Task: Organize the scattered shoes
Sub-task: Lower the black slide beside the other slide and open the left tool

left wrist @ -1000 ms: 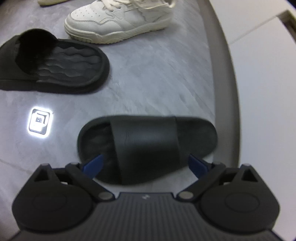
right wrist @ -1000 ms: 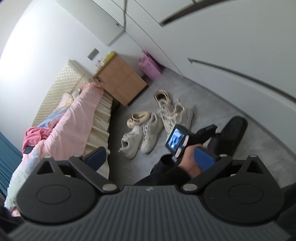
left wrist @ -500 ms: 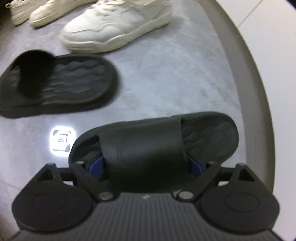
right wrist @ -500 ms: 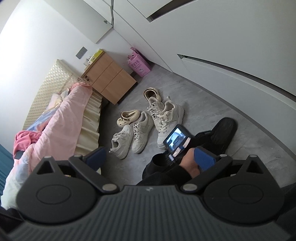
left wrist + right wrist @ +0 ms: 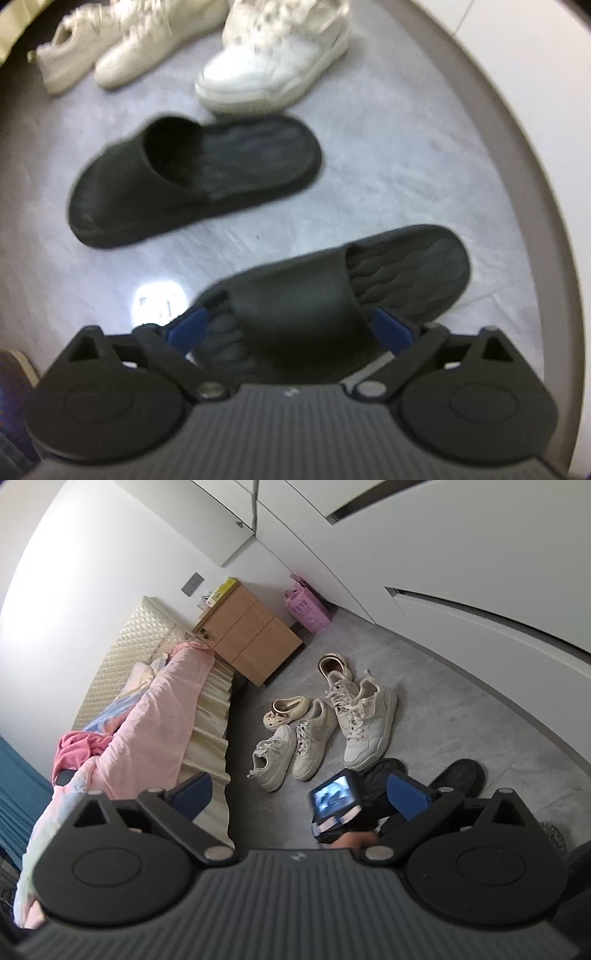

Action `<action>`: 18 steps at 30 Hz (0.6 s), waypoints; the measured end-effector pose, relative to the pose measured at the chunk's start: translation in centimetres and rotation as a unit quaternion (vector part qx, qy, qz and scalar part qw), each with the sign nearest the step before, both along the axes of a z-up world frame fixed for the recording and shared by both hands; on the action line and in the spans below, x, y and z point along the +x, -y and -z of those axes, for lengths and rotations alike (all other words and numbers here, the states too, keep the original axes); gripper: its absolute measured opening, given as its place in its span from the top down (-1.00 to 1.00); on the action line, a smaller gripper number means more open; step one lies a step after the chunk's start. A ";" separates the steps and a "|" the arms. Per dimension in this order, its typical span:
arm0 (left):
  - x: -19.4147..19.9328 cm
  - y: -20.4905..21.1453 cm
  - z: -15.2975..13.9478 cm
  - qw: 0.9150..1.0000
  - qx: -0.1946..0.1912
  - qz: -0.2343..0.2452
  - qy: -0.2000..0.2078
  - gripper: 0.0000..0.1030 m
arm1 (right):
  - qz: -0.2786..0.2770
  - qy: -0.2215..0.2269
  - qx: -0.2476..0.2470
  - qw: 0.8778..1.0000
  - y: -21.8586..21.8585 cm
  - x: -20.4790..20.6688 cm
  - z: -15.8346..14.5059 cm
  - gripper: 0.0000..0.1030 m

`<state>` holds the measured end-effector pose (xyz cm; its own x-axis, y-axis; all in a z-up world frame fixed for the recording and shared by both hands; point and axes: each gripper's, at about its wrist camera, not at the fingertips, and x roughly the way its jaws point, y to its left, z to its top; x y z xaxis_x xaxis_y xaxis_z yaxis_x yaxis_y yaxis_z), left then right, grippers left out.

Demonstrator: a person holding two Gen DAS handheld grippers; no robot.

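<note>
The left tongs (image 5: 291, 328) reach low, their blue fingers (image 5: 186, 326) pressed on either side of a slide's (image 5: 332, 291) strap. The right tongs (image 5: 301, 794) are held high, fingers spread wide and empty.

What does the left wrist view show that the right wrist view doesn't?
Only the left wrist view: the left gripper with its jaws around the strap of a black slide, and the second slide's ridged footbed. Only the right wrist view: the open right gripper, bed, wooden cabinet, pink bag, beige clogs. Both: white sneakers on grey floor.
</note>
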<state>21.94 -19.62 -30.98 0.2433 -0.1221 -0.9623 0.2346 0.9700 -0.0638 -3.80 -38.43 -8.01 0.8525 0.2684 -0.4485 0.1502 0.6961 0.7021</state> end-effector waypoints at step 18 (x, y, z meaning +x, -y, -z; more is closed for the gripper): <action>-7.8 -10.1 -26.3 0.991 -0.030 -0.061 0.113 -0.99 | 0.008 0.008 -0.052 0.999 0.6 -0.2 -0.9 -1.00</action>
